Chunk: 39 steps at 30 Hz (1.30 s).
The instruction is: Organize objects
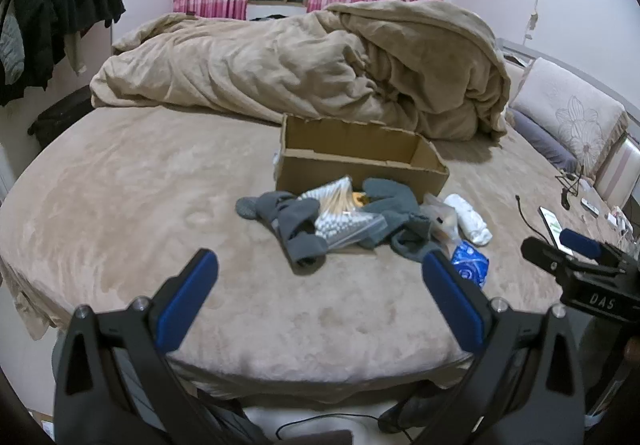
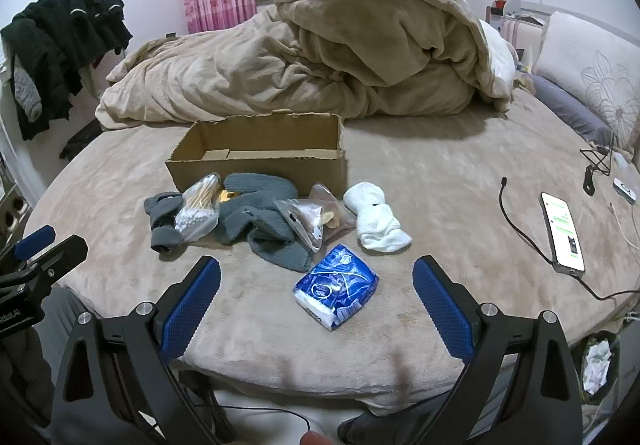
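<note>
An open cardboard box [image 1: 362,165] [image 2: 260,151] stands on the bed, empty as far as I see. In front of it lies a heap: grey fuzzy socks [image 1: 298,229] [image 2: 256,215], a bag of cotton swabs [image 1: 340,211] [image 2: 198,211], a clear zip bag [image 2: 310,219], a white rolled sock [image 1: 470,219] [image 2: 378,221] and a blue tissue pack [image 1: 470,263] [image 2: 336,287]. My left gripper [image 1: 320,265] is open and empty, short of the heap. My right gripper [image 2: 316,273] is open and empty, its fingers either side of the blue pack, held back from it.
A bunched tan duvet [image 1: 320,65] [image 2: 320,57] fills the back of the bed. A lit phone [image 2: 562,231] with a cable, and other small items, lie at the right. Pillows [image 2: 588,73] are far right. Dark clothes [image 1: 56,5] hang at left.
</note>
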Available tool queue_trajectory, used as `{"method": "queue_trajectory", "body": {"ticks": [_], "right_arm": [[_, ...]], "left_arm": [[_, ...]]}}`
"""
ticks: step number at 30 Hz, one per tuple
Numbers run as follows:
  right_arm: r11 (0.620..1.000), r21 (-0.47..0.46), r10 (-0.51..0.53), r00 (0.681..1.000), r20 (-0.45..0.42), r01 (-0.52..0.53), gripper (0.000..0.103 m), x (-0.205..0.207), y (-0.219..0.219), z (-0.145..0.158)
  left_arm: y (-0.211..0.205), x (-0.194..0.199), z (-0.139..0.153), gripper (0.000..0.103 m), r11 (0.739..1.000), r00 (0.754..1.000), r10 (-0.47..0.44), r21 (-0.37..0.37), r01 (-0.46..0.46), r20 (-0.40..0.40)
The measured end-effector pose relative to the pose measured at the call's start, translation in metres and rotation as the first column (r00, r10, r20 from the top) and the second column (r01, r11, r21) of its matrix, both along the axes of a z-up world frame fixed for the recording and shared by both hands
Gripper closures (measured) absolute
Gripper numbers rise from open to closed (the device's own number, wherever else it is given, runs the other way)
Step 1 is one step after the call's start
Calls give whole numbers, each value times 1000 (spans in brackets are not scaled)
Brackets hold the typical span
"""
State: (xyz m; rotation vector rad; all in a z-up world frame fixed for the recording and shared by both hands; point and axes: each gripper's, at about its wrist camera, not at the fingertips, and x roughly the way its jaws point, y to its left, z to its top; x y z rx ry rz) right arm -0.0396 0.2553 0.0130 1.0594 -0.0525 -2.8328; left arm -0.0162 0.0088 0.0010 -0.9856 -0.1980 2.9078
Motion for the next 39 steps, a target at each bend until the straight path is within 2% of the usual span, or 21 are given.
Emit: {"method": "queue_trajectory", "body": {"ticks": [39], "right_arm": [[1000, -1, -6, 1000, 8, 6, 4, -3, 2, -4]], "left_arm": [[-5, -6, -2, 0, 1000, 1000, 14, -6, -14, 2]]}}
